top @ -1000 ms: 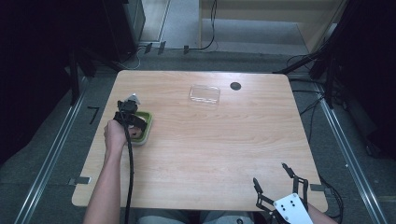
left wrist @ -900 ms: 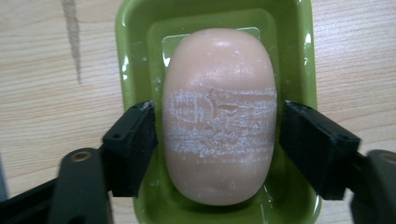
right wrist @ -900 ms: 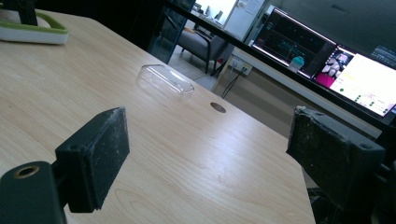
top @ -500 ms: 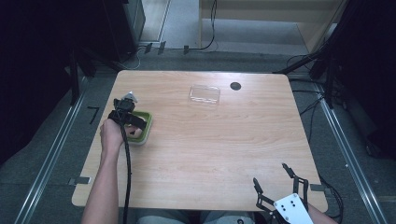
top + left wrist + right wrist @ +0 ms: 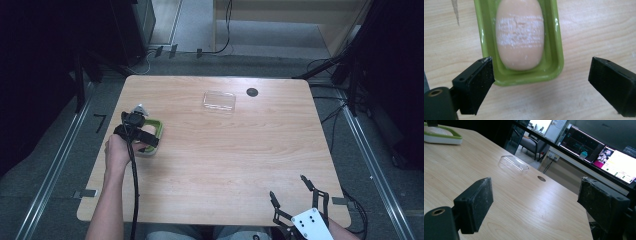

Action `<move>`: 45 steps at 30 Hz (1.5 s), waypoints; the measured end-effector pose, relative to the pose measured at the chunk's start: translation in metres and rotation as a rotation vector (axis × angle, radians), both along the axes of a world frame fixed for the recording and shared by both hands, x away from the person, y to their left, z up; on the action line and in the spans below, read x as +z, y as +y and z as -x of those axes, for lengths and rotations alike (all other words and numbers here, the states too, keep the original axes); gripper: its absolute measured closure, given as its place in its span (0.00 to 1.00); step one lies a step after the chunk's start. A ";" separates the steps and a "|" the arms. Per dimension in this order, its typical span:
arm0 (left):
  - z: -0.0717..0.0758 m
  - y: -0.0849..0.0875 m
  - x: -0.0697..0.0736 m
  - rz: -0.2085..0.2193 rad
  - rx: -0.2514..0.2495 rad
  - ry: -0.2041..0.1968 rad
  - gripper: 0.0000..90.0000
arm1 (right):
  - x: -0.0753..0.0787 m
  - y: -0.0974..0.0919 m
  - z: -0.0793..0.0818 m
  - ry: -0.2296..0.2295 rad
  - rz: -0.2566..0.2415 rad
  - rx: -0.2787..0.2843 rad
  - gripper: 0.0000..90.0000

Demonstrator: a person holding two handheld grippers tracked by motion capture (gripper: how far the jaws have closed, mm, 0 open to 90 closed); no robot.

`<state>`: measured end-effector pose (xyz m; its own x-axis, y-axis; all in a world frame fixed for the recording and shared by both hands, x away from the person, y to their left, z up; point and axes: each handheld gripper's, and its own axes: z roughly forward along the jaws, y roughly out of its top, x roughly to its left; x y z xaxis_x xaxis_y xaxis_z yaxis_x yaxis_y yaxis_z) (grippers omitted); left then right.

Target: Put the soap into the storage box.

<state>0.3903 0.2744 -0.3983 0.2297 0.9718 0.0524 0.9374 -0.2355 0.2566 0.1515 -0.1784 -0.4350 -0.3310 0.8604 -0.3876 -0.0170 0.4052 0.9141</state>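
Note:
A green soap dish [image 5: 554, 71] holds a peach-coloured bar of soap [image 5: 520, 35] with a white chalky band across it. My left gripper [image 5: 541, 66] hangs open just above the dish's near end, one jaw on each side, touching nothing. In the high view the left gripper [image 5: 136, 129] covers most of the dish [image 5: 157, 130] at the table's left. My right gripper [image 5: 287, 186] stands open and empty at the front right edge. A clear plastic lid [image 5: 219, 100] lies at the far middle of the table, also seen as the clear lid [image 5: 512, 163].
A dark round hole [image 5: 252, 92] sits in the tabletop right of the lid. The wooden table [image 5: 235, 155] is bare across its middle. Beyond the far edge, lit monitors [image 5: 611, 155] stand. The dish [image 5: 441, 135] lies far left of my right gripper [image 5: 535, 187].
The left hand has drawn back slightly toward the person while its gripper stays over the dish. The right gripper has not moved.

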 end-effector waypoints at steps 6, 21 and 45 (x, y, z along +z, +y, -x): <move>0.012 -0.002 0.002 -0.005 -0.019 0.018 0.03 | 0.000 -0.001 0.000 0.000 -0.001 -0.001 0.15; 0.050 0.000 0.003 -0.010 -0.043 0.046 0.01 | 0.000 -0.001 0.000 -0.003 -0.004 -0.002 0.15; 0.099 0.006 -0.023 -0.065 -0.053 0.123 0.00 | 0.000 0.000 0.001 0.001 -0.011 -0.002 0.15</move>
